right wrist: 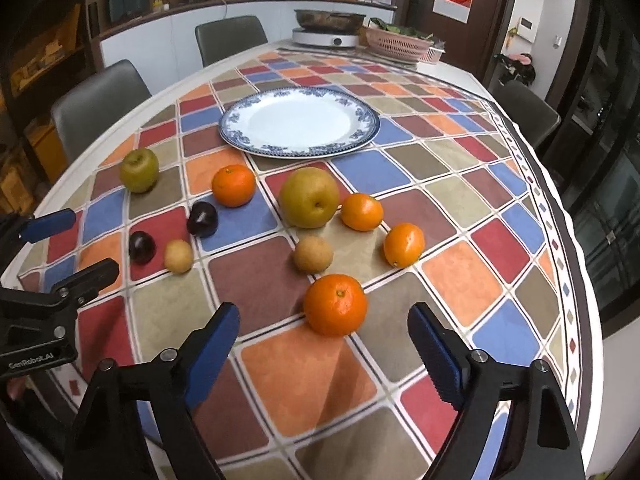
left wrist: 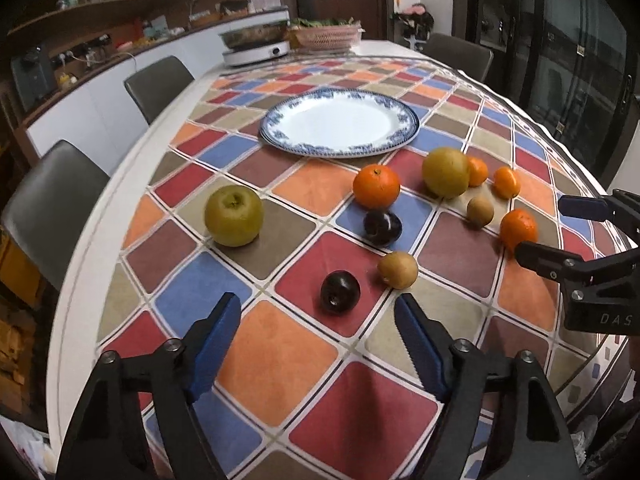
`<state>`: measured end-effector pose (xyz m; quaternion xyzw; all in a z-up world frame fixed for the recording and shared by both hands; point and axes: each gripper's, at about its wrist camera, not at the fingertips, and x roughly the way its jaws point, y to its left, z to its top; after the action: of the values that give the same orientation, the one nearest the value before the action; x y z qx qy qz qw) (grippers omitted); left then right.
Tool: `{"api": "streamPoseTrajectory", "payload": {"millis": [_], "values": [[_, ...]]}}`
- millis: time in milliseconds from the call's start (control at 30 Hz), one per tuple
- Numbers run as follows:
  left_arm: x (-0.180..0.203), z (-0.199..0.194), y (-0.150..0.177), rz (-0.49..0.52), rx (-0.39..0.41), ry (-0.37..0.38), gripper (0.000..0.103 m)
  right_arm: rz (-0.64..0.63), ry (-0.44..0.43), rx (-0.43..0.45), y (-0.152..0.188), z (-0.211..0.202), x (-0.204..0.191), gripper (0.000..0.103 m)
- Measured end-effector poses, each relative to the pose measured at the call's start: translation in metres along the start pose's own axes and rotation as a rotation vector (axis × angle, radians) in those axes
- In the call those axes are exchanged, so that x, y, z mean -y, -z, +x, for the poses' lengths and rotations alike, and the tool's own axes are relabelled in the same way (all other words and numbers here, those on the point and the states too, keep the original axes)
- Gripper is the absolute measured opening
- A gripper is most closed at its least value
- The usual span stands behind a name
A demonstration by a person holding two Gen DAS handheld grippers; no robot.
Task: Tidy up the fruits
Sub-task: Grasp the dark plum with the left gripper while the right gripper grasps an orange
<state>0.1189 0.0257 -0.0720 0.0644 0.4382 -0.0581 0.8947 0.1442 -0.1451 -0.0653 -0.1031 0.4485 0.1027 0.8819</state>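
— So, where is the fruit found?

— All of it is spread over the checked cloth on the desk [right wrist: 520, 184]. Nothing has been put on the blue-rimmed plate [right wrist: 298, 151] yet. An orange [right wrist: 335, 305] is seen just in front of the right claw [right wrist: 323, 344], which is held wide with nothing in it. A dark plum [left wrist: 340, 292] is seen just in front of the left claw [left wrist: 318, 334], also spread wide and bare.

— How should the orange be picked up?

— It is probably firm and light, with a bumpy skin that is not very slippery. It could be gripped across its round middle. It may roll if it is bumped.

— And the plum?

— Its skin looks smooth and shiny, so it may slip. It is likely soft, so a gentle squeeze at its widest part would be best.

— Can any words be read?

— "GenRobot.AI" is printed on the left claw's body in the right view. "DAS" is seen on the right claw's body in the left view, cut off at the edge.
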Motion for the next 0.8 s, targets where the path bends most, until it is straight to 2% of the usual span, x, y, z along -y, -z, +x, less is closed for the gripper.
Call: {"api": "streamPoseTrajectory", "payload": {"millis": [167,233,367,467,533,700,800], "values": [[-0.001,0.016,-0.004,0.001,-0.033,0.009,0.070,0.032,0.002,-0.043,-0.004,0.018,0.006,0.079],[-0.002,0.022,-0.005,0.002,-0.047,0.013,0.066,0.045,0.001,-0.057,-0.004,0.023,0.009,0.073],[-0.001,0.032,-0.007,0.011,-0.065,0.023,0.059,0.062,0.005,-0.078,-0.004,0.031,0.013,0.071],[-0.001,0.037,-0.008,0.007,-0.074,0.033,0.053,0.067,-0.004,-0.094,-0.004,0.036,0.014,0.065],[-0.001,0.038,-0.008,0.004,-0.078,0.043,0.045,0.076,-0.005,-0.100,-0.004,0.039,0.016,0.062],[0.000,0.042,-0.009,-0.011,-0.084,0.062,0.035,0.078,-0.018,-0.110,-0.004,0.044,0.016,0.053],[-0.001,0.043,-0.010,-0.025,-0.083,0.076,0.030,0.079,-0.043,-0.110,-0.004,0.045,0.016,0.044]]}}
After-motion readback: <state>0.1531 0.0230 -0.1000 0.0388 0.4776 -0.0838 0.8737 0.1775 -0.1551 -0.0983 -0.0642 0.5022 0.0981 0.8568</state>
